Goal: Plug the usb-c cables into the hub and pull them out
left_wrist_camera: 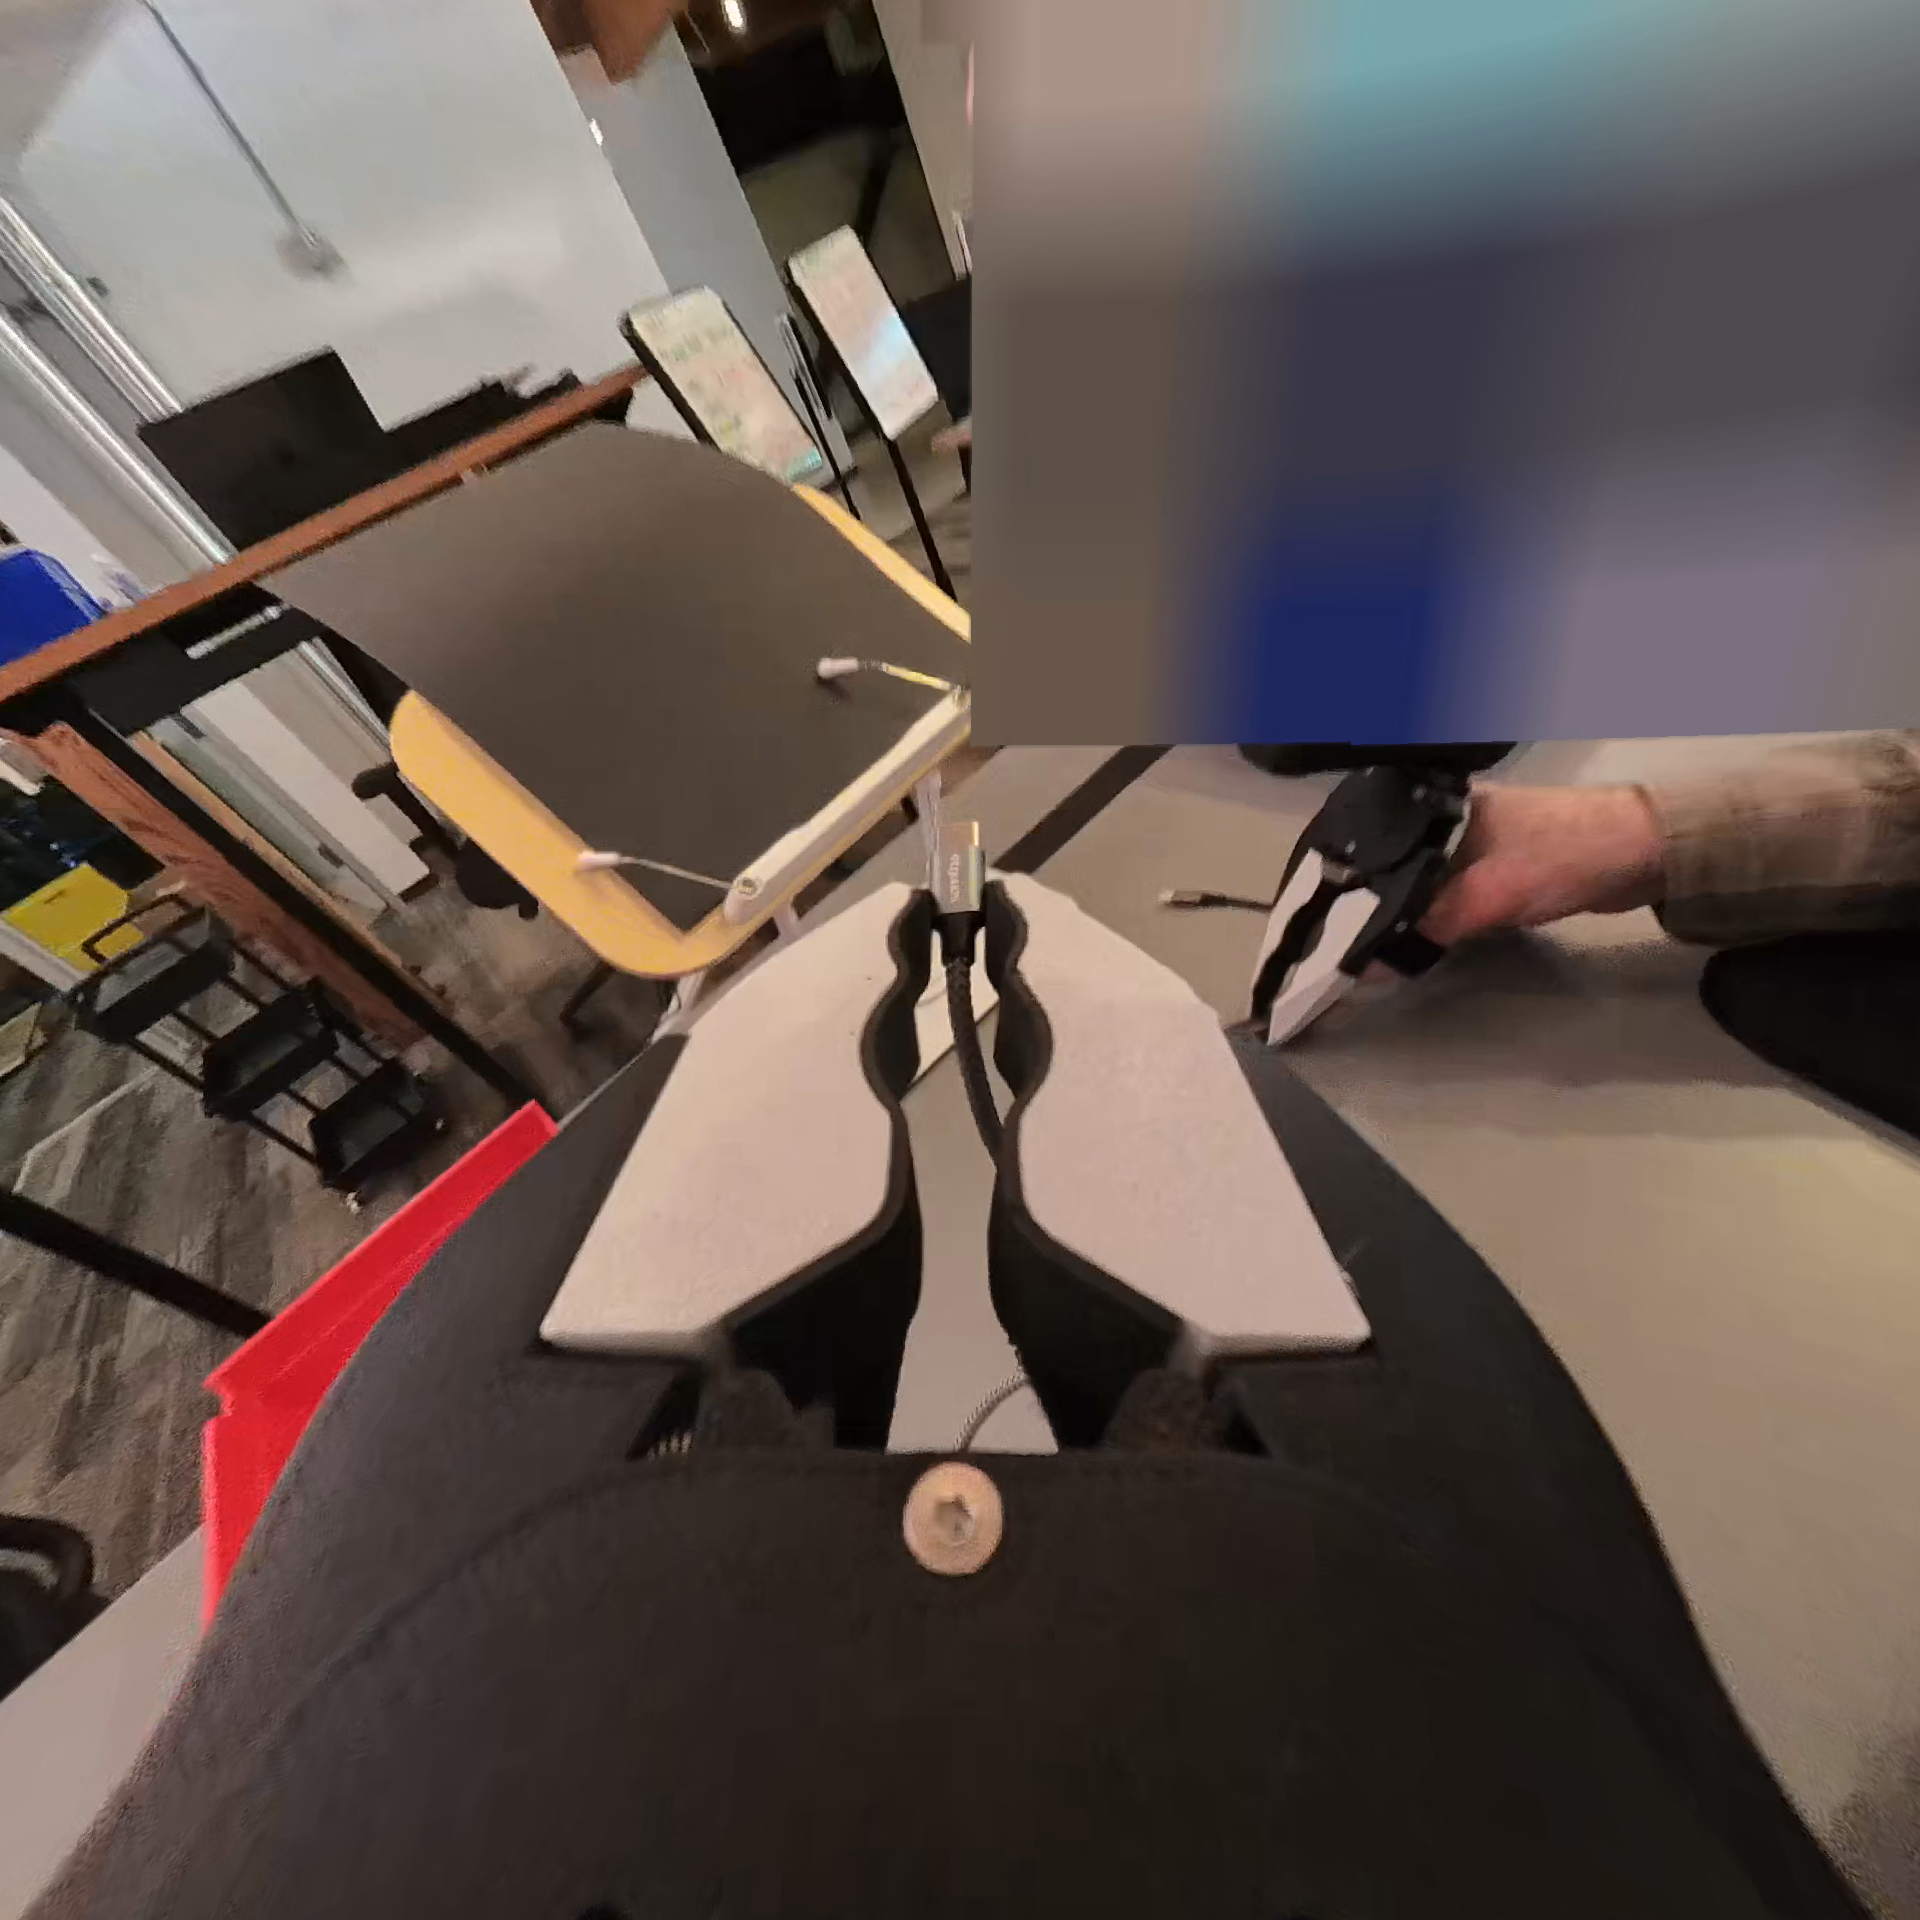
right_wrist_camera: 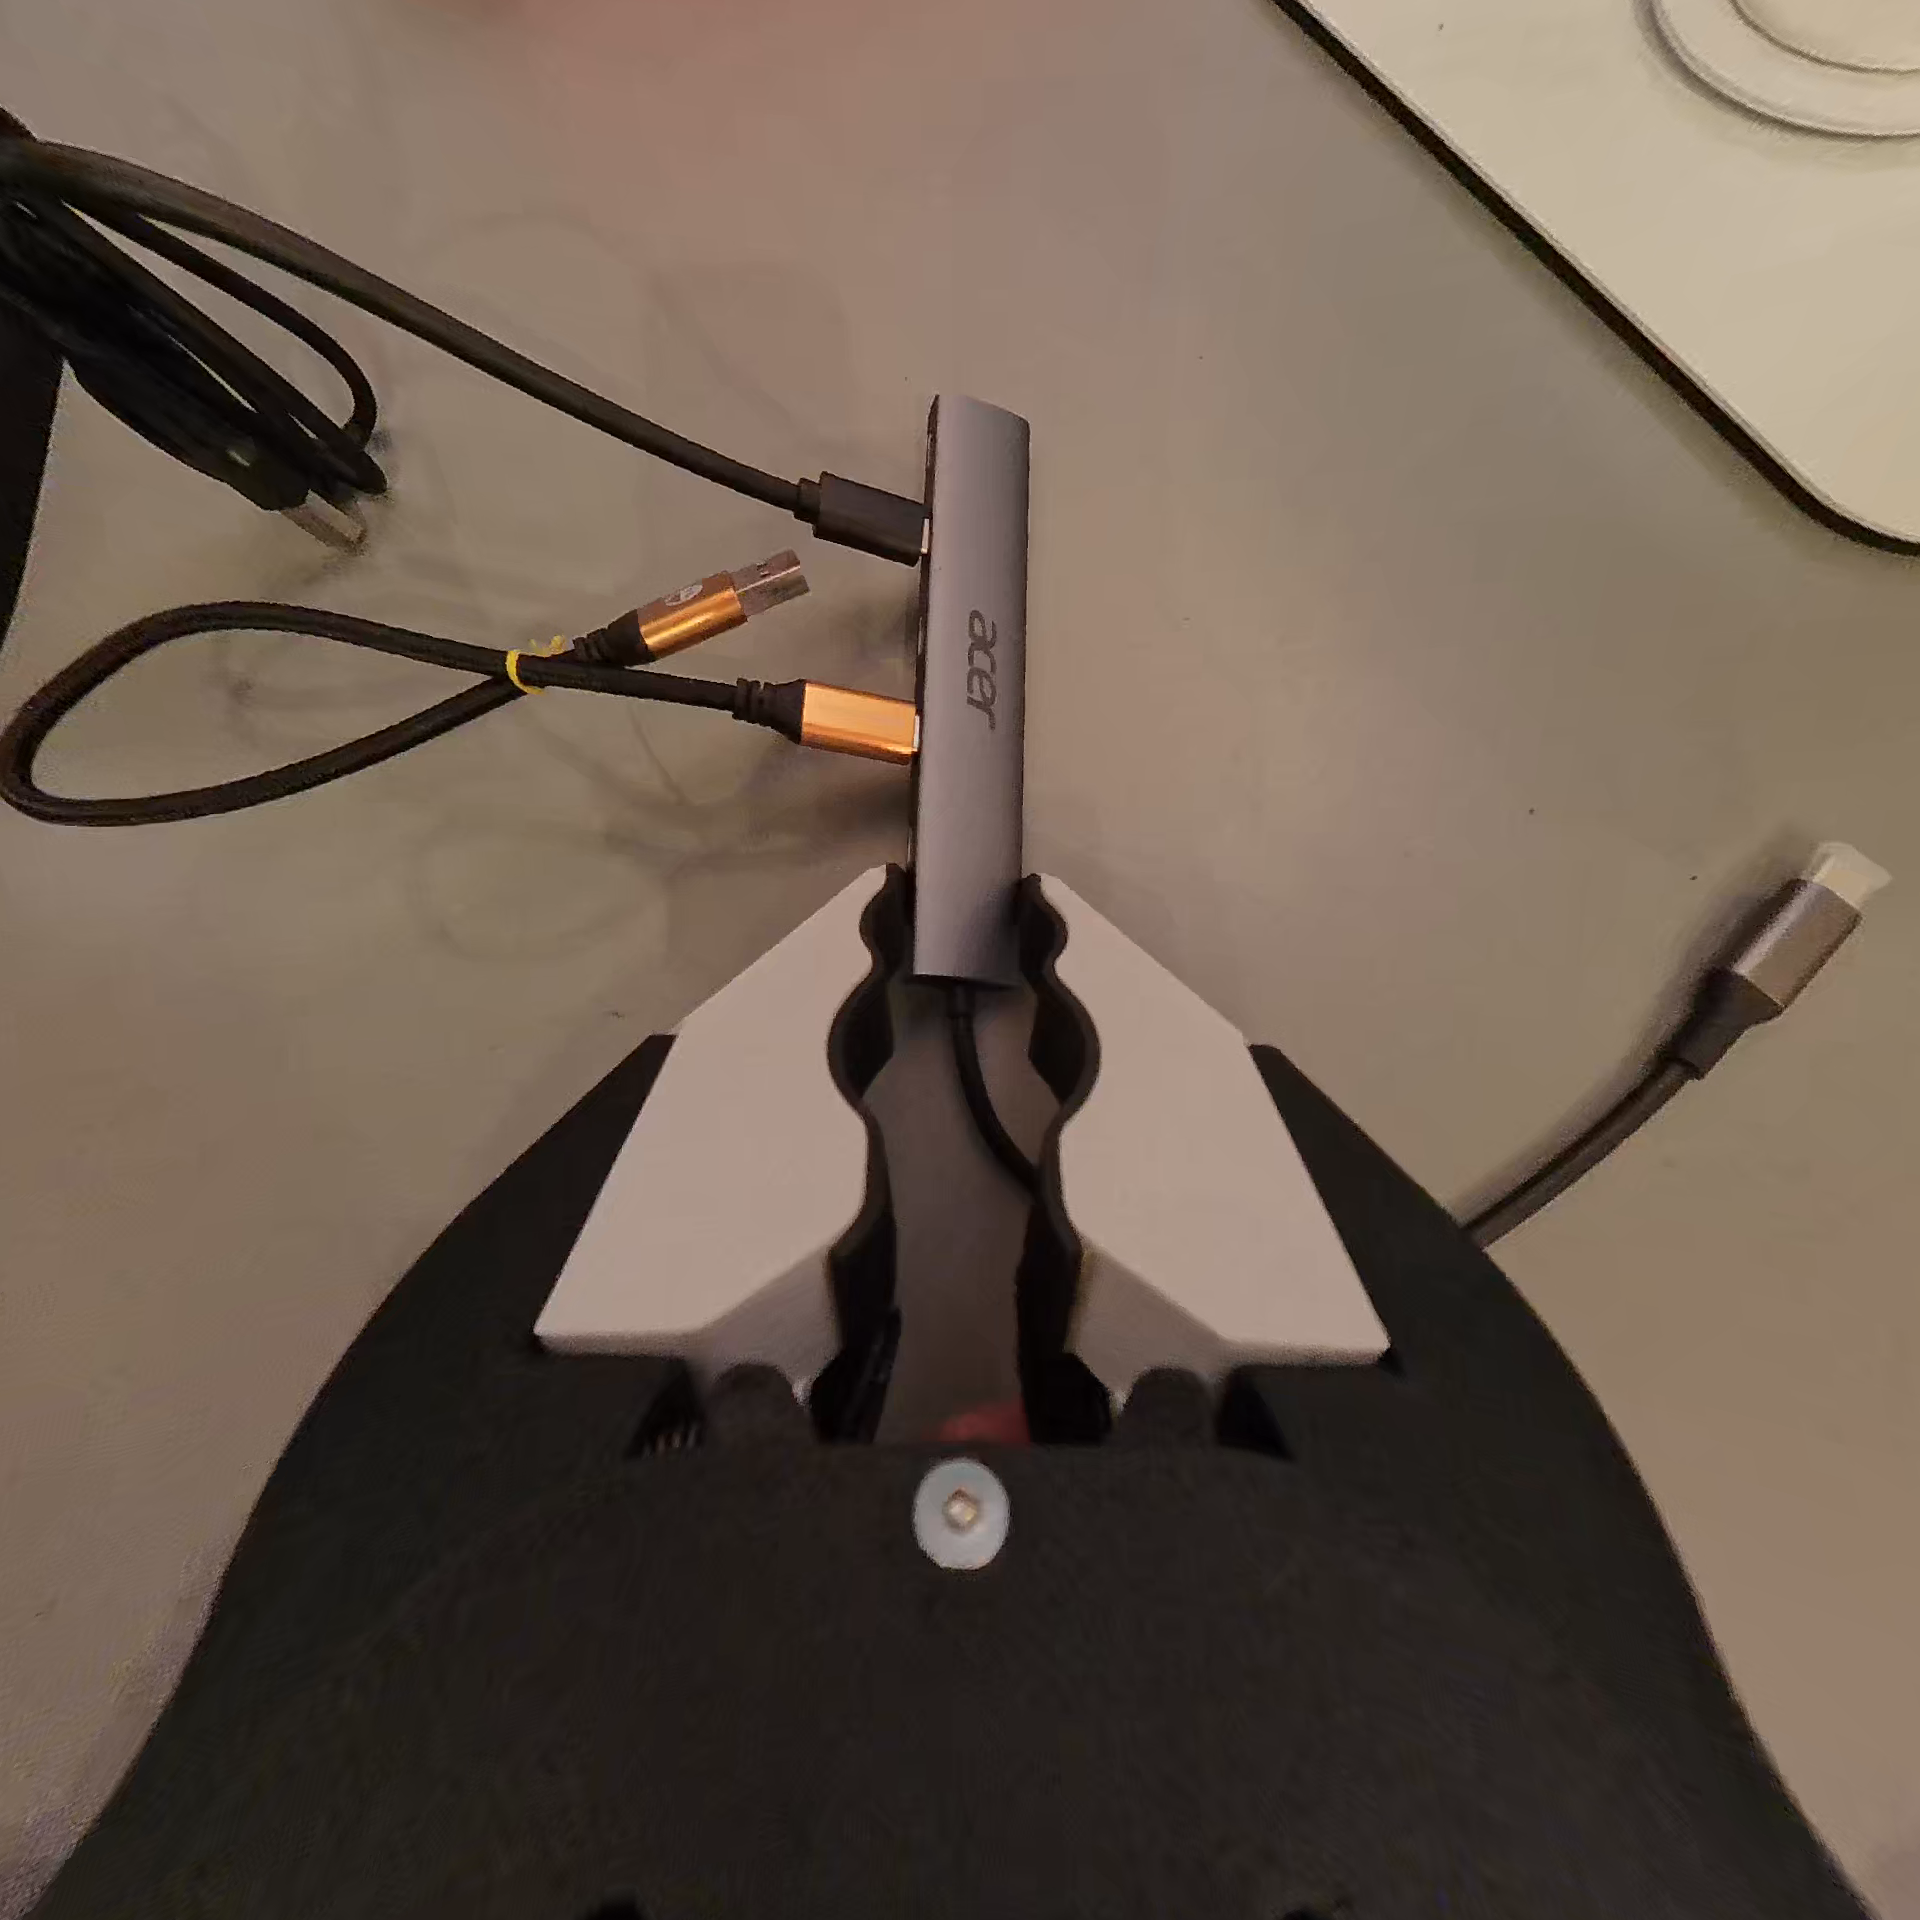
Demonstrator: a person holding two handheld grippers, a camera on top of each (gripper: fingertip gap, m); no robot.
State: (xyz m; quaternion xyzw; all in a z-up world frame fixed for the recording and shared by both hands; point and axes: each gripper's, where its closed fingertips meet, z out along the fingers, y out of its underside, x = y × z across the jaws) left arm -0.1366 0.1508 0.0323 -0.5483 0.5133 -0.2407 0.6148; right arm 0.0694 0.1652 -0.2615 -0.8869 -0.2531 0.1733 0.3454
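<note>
Grey hub [right_wrist_camera: 975,686], two cables plugged in, clamped by right tool [right_wrist_camera: 961,904]; left tool [left_wrist_camera: 954,914] pinches silver plug [left_wrist_camera: 956,862].

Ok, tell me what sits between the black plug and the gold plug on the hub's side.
In the right wrist view, a loose gold USB-A plug lies between the black plug and the gold plug, pointing at the hub but not inserted.

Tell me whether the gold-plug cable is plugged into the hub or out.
In. The gold plug sits flush against the hub side port, below the black plug; its other gold connector lies free.
</note>
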